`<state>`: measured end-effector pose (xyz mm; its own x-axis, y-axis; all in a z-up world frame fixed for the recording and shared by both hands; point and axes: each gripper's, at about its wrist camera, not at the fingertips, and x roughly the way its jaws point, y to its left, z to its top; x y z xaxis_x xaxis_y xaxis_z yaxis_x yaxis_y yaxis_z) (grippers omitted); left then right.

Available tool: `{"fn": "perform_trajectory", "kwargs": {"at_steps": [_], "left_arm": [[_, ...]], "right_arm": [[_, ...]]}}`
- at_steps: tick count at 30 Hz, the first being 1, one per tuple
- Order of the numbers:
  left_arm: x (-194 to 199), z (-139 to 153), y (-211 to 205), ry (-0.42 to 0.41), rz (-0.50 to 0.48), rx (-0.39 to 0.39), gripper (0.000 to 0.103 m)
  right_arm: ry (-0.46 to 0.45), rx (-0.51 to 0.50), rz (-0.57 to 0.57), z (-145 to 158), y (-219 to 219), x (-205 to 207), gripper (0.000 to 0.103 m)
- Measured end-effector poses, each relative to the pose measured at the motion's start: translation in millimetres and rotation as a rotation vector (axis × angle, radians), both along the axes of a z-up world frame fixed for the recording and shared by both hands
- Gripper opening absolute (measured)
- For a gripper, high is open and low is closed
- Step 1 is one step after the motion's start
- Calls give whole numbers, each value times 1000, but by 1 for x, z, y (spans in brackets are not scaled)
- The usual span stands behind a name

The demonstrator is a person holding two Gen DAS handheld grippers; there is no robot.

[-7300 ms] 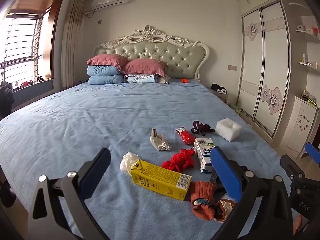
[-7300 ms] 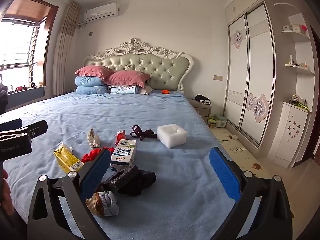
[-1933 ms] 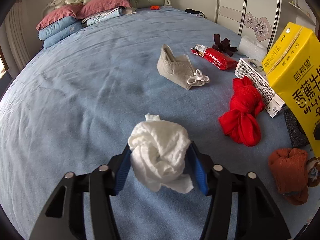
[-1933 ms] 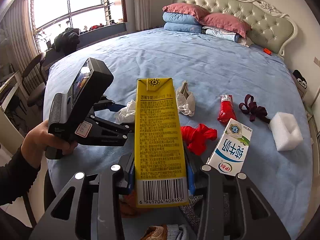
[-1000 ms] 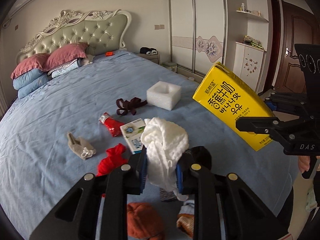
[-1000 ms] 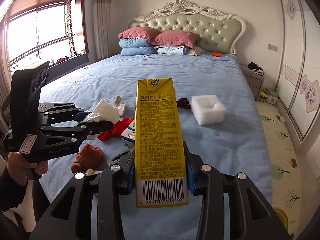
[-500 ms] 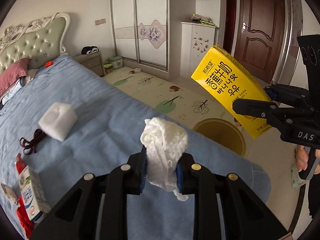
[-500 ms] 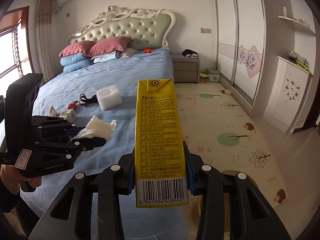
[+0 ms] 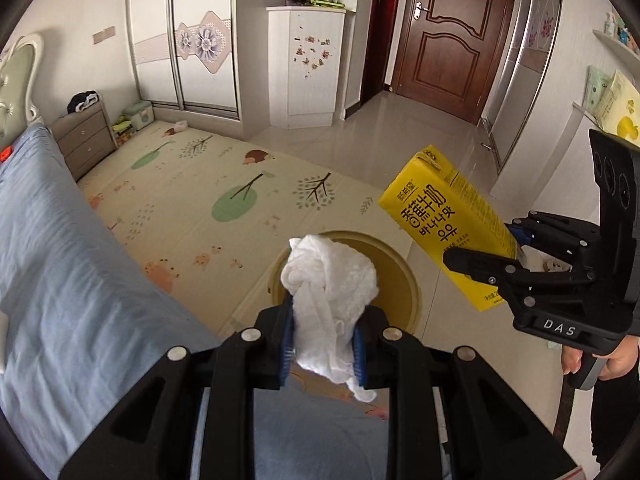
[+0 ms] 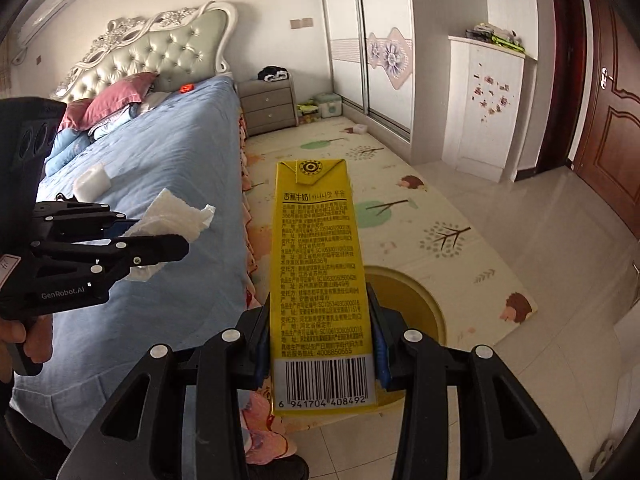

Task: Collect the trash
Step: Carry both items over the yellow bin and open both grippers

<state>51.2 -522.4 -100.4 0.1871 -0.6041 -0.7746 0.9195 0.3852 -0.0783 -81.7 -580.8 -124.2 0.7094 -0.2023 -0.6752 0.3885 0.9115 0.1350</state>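
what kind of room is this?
A home bedroom, almost certainly: a bed with tufted headboard and pillows, a nightstand beside it, and a sliding-door wardrobe.

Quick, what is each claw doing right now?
Left gripper: shut on the white tissue.
Right gripper: shut on the yellow milk carton.

left gripper (image 9: 322,344) angled downward, fingers clamped tight; right gripper (image 10: 322,340) likewise tilted, fingers clamped

Crumpled white tissue (image 9: 328,280), yellow milk carton (image 10: 318,280), round bin (image 9: 400,280) below
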Motion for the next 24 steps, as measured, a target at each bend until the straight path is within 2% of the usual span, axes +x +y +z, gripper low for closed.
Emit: {"fn": "perform_trajectory", "kwargs": {"at_steps": [5, 9, 15, 19, 24], "left_arm": [[4, -28, -50, 63, -29, 64, 24], [5, -42, -74, 77, -49, 104, 24], [13, -53, -101, 92, -65, 149, 24], [21, -67, -118, 150, -62, 196, 24], [21, -82, -133, 158, -59, 229, 24]], "right_arm": [[50, 41, -41, -32, -22, 0, 38], [79, 64, -55, -51, -37, 1, 38], [110, 99, -71, -72, -57, 7, 38], [131, 112, -57, -84, -66, 14, 38], [142, 118, -54, -90, -75, 19, 38]]}}
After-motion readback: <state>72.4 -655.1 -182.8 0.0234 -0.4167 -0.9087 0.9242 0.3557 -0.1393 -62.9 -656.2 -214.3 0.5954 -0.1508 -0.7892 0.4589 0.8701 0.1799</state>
